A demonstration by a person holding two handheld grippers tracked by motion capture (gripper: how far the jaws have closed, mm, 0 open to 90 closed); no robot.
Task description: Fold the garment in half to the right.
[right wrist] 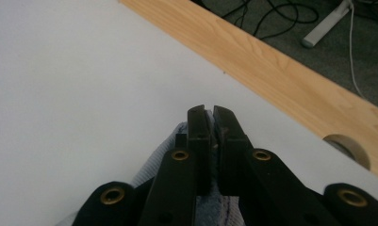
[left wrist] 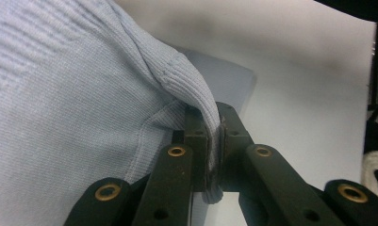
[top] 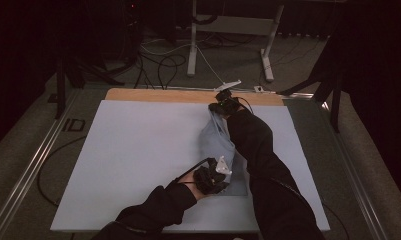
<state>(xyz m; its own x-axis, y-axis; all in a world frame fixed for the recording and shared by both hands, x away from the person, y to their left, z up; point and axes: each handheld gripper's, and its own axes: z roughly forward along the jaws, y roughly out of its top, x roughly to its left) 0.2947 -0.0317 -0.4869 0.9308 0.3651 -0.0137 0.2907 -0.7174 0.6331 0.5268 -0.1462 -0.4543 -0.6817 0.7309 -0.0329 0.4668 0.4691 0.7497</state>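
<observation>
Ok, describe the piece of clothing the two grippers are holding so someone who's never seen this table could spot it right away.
Start at the pale blue mat covering the wooden table; on its right half lies a light blue ribbed knit garment, stretched from far edge to near edge. The right gripper pinches its far end and the left gripper its near end. It is the one cloth item on the mat, slightly darker than it.

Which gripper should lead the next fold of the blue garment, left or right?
Probably the right. The right gripper pinches the light blue garment at its far end near the wooden table edge, with bare mat beside it. The left gripper, clamped on the near edge, can anchor.
</observation>
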